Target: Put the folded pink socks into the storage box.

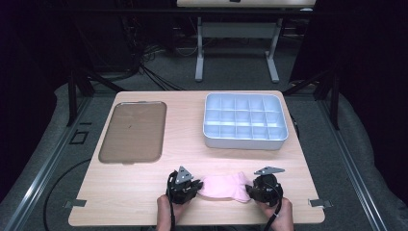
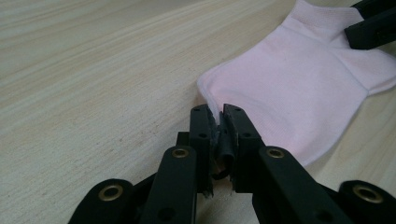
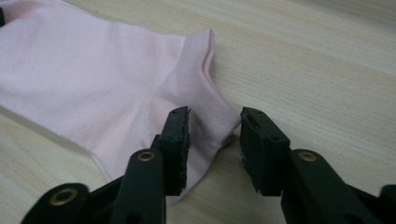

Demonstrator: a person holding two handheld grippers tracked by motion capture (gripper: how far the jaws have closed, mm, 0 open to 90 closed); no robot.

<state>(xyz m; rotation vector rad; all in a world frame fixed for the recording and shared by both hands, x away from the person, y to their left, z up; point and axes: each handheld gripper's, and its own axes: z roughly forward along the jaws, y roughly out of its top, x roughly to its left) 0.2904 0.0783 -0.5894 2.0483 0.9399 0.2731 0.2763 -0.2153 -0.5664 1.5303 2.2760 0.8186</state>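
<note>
Lab recording bay: wooden bench (image 1: pixel 144 192) inside a dark metal frame (image 1: pixel 72 96), black curtains around, loose cables (image 1: pixel 144 62) on grey carpet, another desk (image 1: pixel 235 29) behind.

Bright tabletop, dark bkgd, slight blur

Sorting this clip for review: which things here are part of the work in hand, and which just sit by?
In the work:
pink sock
left tool, clamped on the sock's edge
right tool, open around the sock's other end

Sitting by:
brown tray
compartment box
</note>
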